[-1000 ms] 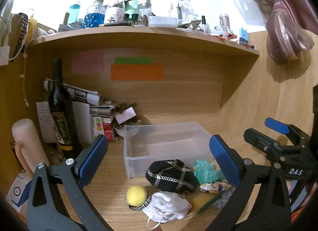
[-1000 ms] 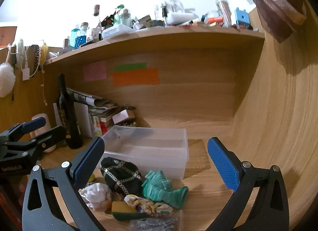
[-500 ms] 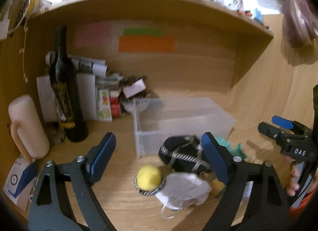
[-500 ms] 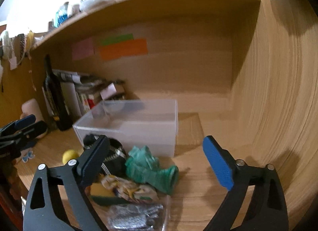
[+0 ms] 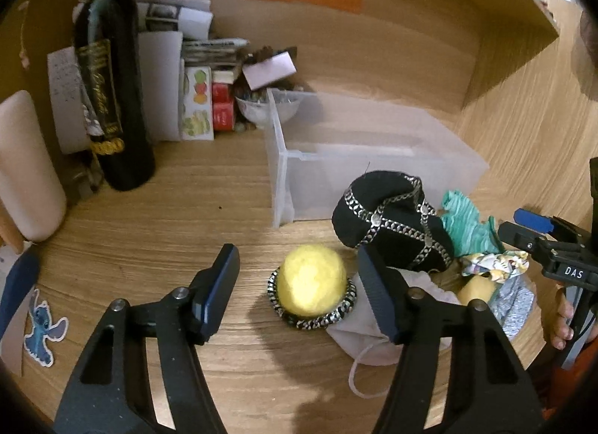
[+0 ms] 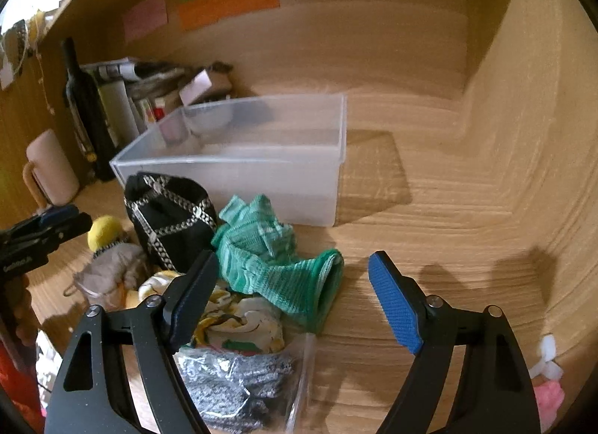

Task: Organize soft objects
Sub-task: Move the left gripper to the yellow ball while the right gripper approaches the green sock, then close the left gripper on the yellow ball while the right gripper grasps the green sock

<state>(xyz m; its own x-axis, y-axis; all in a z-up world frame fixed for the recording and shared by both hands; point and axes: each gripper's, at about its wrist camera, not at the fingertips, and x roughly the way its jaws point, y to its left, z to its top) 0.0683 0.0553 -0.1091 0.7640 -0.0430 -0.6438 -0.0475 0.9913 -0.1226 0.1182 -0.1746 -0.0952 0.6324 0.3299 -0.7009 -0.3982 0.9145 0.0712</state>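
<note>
A yellow soft ball [image 5: 312, 280] rests on a black-and-silver ring on the desk. My left gripper [image 5: 299, 284] is open, its pads on either side of the ball. Beside it lie a black chain-trimmed pouch [image 5: 392, 224], a white face mask [image 5: 377, 336] and a green sock [image 6: 276, 258]. My right gripper [image 6: 291, 295] is open just above the green sock, with a yellow patterned cloth [image 6: 239, 322] and a grey bagged item [image 6: 239, 385] below it. An empty clear plastic bin [image 6: 239, 165] stands behind the pile.
A dark wine bottle [image 5: 108, 97], papers and small boxes [image 5: 198, 105] stand at the back left. A beige mug [image 5: 22, 172] is at the far left. A shelf wall rises on the right [image 6: 523, 135].
Both grippers have moved down and forward toward the pile. The left one now straddles the yellow ball; the right one is now over the green sock.
</note>
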